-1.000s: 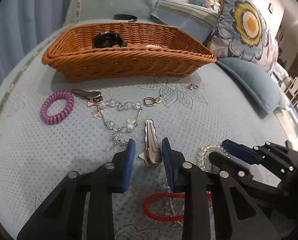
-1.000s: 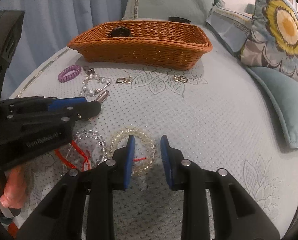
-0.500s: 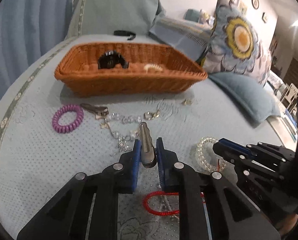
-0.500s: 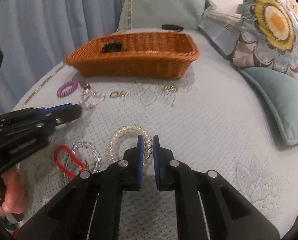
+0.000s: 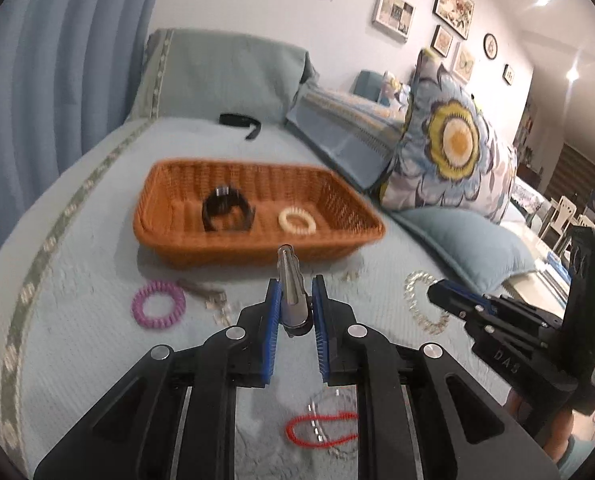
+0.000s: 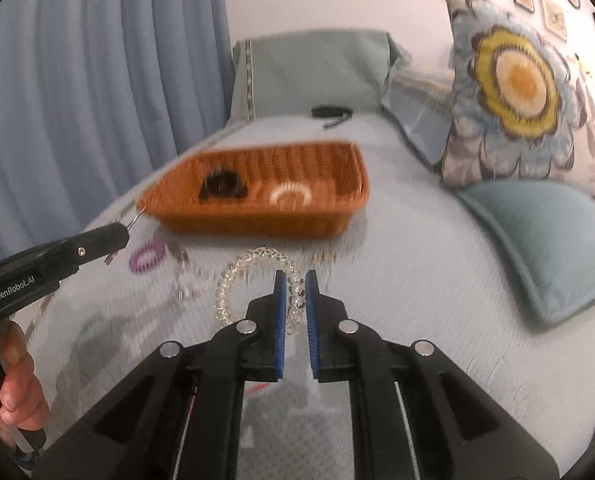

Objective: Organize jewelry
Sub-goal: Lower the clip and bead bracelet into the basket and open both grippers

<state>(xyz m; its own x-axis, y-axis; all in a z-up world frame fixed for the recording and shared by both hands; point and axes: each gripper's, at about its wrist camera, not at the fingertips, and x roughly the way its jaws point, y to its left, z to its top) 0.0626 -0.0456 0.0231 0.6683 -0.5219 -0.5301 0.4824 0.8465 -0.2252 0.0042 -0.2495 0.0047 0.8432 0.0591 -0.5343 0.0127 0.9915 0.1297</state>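
Note:
My left gripper is shut on a silver hair clip and holds it up above the bed, short of the wicker basket. My right gripper is shut on a clear coil hair tie, lifted off the bed; it also shows in the left wrist view. The basket holds a black watch and a cream coil hair tie. A purple coil hair tie, a crystal bead chain and a red cord bracelet lie on the bed.
The light blue bedspread carries everything. Flowered pillow and blue cushion lie to the right of the basket. A black band lies behind the basket. Blue curtains hang on the left.
Both grippers closed on their items, the left on the hair clip and the right on the clear hair tie, then lifted them off the bed toward the basket.

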